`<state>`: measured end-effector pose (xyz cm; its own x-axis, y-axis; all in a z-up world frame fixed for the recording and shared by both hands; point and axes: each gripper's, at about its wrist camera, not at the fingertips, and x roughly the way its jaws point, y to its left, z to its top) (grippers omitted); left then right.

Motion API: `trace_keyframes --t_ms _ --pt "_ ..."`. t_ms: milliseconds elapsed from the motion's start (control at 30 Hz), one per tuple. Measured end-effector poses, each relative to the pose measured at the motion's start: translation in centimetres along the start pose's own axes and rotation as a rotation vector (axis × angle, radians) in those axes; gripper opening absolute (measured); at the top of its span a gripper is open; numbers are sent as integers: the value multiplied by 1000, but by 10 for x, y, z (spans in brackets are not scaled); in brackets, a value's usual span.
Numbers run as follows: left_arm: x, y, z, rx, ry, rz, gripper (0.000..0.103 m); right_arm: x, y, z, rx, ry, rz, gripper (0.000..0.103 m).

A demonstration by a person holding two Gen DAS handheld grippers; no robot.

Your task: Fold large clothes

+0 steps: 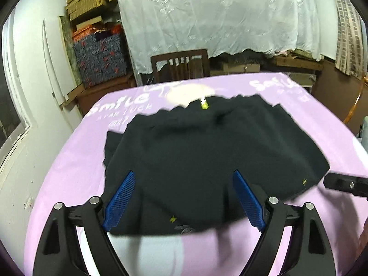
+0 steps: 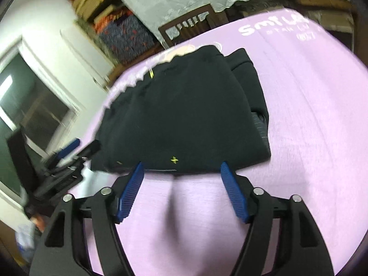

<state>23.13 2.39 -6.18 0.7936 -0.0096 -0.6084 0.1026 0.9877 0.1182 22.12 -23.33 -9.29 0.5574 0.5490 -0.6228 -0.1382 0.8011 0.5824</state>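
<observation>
Smooth lilac tablecloth, rumpled black garment

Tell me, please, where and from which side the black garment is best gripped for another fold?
Probably the near hem of the black garment, from the near table side. That edge lies flat on the purple cloth, facing both open tools: left tool over it, right tool just short.

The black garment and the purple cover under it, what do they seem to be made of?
The black garment looks like soft, matte knit fabric, perhaps fleece or jersey: it drapes in folds, shows no shine, and carries small yellow stitched marks. The purple cover seems a thin printed textile, matte, with white lettering and a shallow crease; the exact fibre cannot be told.
</observation>
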Motion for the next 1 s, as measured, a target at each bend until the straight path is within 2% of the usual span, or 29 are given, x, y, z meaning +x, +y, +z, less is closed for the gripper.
trace_keyframes --t_ms 100,267,400,767,933,1000 --pt "11 -7 9 10 0 3 87 -4 -13 -1 92 -3 63 69" --pt "37 -16 10 41 20 17 87 -5 -21 -1 129 -11 54 70" --pt "57 -7 1 -3 38 -3 97 1 -23 -2 140 8 43 70" --pt "73 4 -3 -79 102 -76 100 13 -8 -19 178 31 39 70" --pt "82 12 11 -122 148 -119 99 17 -6 -25 229 37 53 70" --pt "90 15 20 -123 151 -93 98 15 -7 -26 253 26 54 70"
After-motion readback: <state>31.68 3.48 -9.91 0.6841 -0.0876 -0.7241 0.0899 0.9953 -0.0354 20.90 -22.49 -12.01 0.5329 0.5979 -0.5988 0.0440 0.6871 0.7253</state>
